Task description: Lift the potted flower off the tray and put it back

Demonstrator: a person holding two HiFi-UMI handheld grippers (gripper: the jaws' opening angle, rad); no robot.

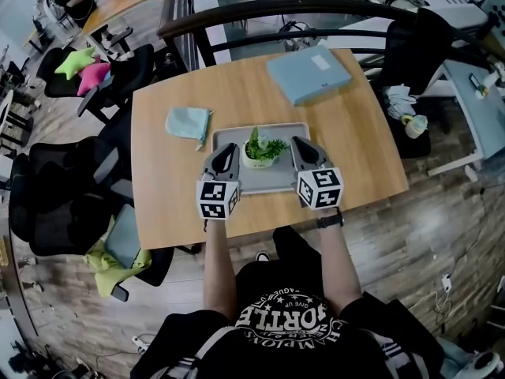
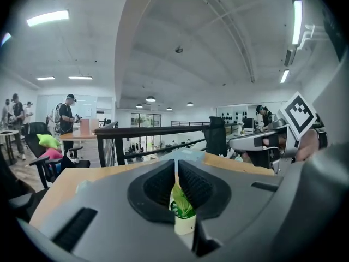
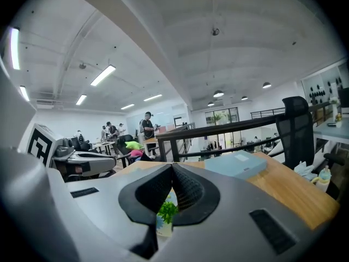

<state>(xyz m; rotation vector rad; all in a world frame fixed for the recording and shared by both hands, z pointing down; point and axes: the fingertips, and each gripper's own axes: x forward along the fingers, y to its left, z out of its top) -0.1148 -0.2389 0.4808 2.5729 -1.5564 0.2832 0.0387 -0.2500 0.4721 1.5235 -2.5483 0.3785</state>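
A small potted flower, green leaves in a white pot, stands on a grey tray on the wooden table. My left gripper is shut and hovers just left of the pot. On the pot's right my right gripper is shut too. Neither holds anything. In the left gripper view the potted flower shows below the closed jaws of the left gripper. The right gripper view has the potted flower under the closed tips of the right gripper.
A light blue cloth lies left of the tray. A pale blue flat box rests at the table's far right. Office chairs stand to the left, a railing runs behind the table, and people stand far off.
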